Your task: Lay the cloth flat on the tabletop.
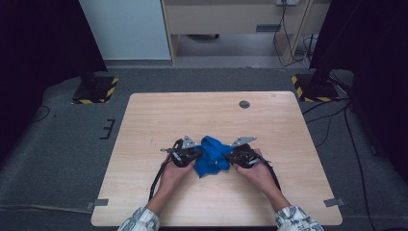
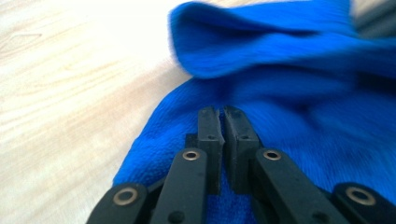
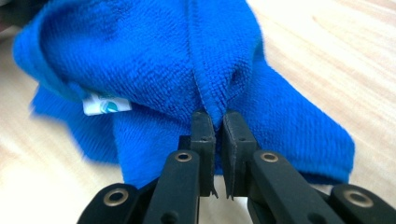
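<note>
A crumpled blue cloth (image 1: 212, 156) lies on the wooden table (image 1: 211, 115), near its front middle. My left gripper (image 1: 191, 155) holds the cloth's left side and my right gripper (image 1: 235, 156) its right side. In the left gripper view the black jaws (image 2: 223, 114) are pinched together on a fold of the blue cloth (image 2: 289, 93). The right gripper view shows the right gripper (image 3: 215, 119) shut on a raised hem ridge of the cloth (image 3: 154, 60), and a small white label (image 3: 105, 105) sticks out at the left.
A small dark round disc (image 1: 244, 104) sits on the table at the back right. Two stands with yellow-black bases (image 1: 96, 90) (image 1: 312, 86) flank the table on the grey floor. Cables (image 1: 332, 120) trail on the floor at the right.
</note>
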